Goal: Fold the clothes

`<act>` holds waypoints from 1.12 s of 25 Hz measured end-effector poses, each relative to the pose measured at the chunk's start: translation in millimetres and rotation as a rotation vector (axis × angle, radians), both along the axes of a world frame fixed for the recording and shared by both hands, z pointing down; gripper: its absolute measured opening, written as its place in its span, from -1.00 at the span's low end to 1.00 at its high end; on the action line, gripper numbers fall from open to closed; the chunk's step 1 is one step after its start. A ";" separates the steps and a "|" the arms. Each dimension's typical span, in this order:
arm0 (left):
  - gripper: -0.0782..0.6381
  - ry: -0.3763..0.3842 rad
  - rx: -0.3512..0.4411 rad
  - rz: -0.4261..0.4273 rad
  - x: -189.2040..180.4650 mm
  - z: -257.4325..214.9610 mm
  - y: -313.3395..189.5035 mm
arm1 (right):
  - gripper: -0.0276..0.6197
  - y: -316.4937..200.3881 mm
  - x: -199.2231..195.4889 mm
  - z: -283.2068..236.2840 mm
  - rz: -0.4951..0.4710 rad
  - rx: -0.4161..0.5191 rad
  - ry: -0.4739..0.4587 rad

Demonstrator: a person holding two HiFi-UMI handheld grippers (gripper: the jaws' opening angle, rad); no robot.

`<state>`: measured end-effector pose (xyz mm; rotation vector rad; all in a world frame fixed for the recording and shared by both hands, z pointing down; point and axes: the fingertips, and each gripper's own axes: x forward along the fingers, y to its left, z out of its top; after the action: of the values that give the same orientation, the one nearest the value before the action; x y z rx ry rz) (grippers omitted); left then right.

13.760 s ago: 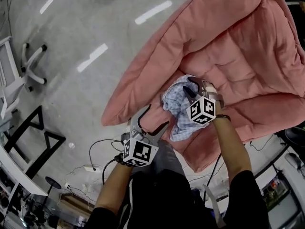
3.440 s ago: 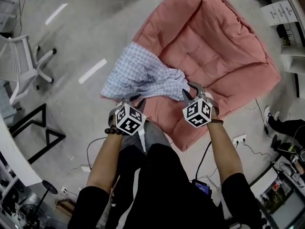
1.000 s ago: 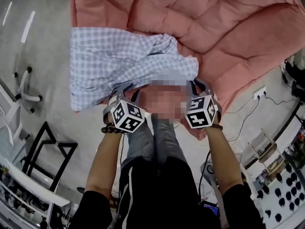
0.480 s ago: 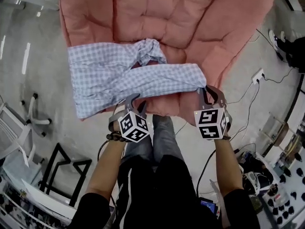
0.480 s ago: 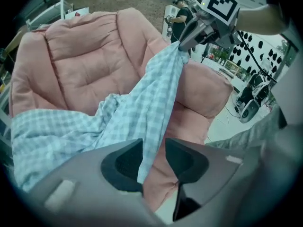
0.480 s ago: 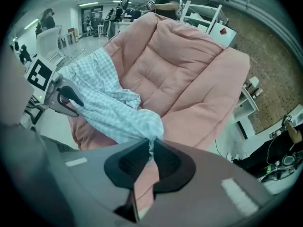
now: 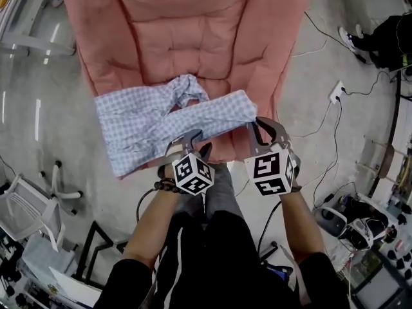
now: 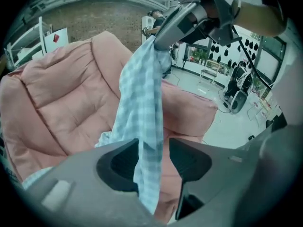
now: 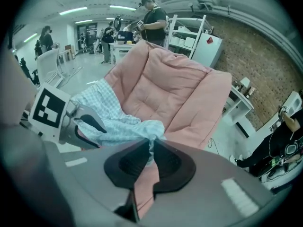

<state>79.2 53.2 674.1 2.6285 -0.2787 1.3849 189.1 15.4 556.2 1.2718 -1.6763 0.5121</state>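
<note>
Underneath all, grey floor (image 7: 322,63). On it, ahead of me, big pink quilted cushion (image 7: 193,37). Held up over cushion's near edge, checked garment (image 7: 145,121): one part pulled into band between my two claws, rest bunched and drooping off to left over floor. My right gripper (image 7: 261,129) clamped tight on garment's right end. My left gripper (image 7: 195,143) has jaws apart, just been opening. Cloth hangs down between them, lying against one jaw, gap showing on other side, not pinched.

Right hand-held gripper (image 7: 254,124) clamped shut
</note>
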 end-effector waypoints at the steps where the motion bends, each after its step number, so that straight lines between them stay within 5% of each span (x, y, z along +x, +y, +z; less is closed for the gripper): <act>1: -0.19 0.002 -0.004 -0.004 0.0 -3.8 -2.3 | -0.81 -2.7 -3.3 -6.4 -0.006 0.007 -0.007; 8: -0.19 -0.045 -0.005 -0.082 -47.9 -24.3 -20.6 | -0.81 -22.8 -41.4 -35.2 -0.104 0.024 -0.039; 18: -0.19 -0.070 -0.033 -0.292 -168.7 -45.2 -16.1 | -0.81 -37.5 -133.3 -41.0 -0.271 0.014 -0.034; 23: -0.19 -0.068 -0.032 -0.275 -194.6 -53.4 -13.9 | -0.81 -30.0 -101.9 -48.6 -0.208 -0.002 0.064; 28: -0.19 -0.050 -0.015 -0.181 -164.4 -74.6 -14.9 | -0.81 -11.1 -49.6 -62.8 -0.106 -0.004 0.128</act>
<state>-85.3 38.3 599.5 2.4886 -0.4971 1.3874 139.5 4.3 493.3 1.1814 -1.6245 0.3629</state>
